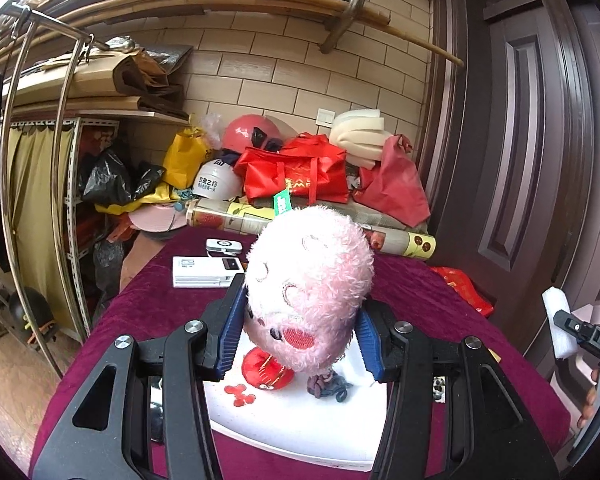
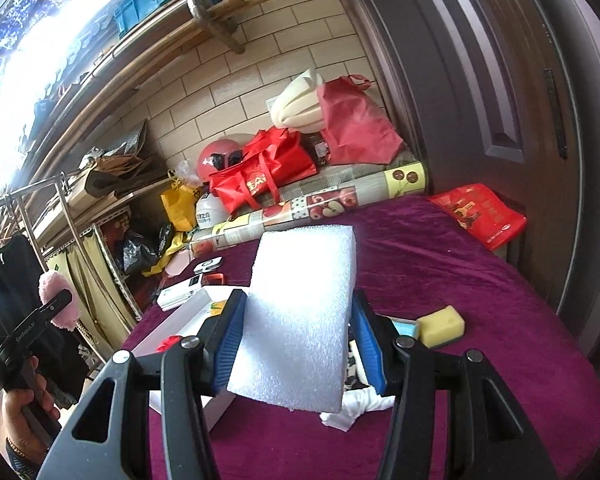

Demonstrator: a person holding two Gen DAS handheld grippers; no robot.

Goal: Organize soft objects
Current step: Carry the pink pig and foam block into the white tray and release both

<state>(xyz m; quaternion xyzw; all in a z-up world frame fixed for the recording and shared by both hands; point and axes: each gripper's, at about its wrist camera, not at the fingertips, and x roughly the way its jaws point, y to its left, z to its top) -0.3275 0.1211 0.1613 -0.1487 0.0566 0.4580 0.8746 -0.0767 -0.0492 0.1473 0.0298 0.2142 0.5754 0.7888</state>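
My left gripper point(image 1: 300, 336) is shut on a pink plush toy point(image 1: 308, 284) and holds it above a white box point(image 1: 300, 420). In the box lie a red embroidered piece point(image 1: 266, 374) and a grey knitted bit point(image 1: 328, 386). My right gripper point(image 2: 296, 340) is shut on a white foam block point(image 2: 300, 316) and holds it above the purple cloth point(image 2: 440, 280). The white box point(image 2: 184, 320) stands to its left. A yellow sponge point(image 2: 440, 326) and a white cloth point(image 2: 356, 408) lie on the table under and beside the right gripper. The right gripper with the foam also shows in the left wrist view point(image 1: 556, 320).
A white power bank point(image 1: 204, 272) and a small white device point(image 1: 224, 246) lie at the far left of the table. A rolled mat point(image 1: 312, 224), red bags point(image 1: 300, 172), helmets and foam are piled at the back. A red packet point(image 2: 480, 214) lies by the dark door point(image 2: 500, 80) on the right. A metal rack point(image 1: 40, 160) stands left.
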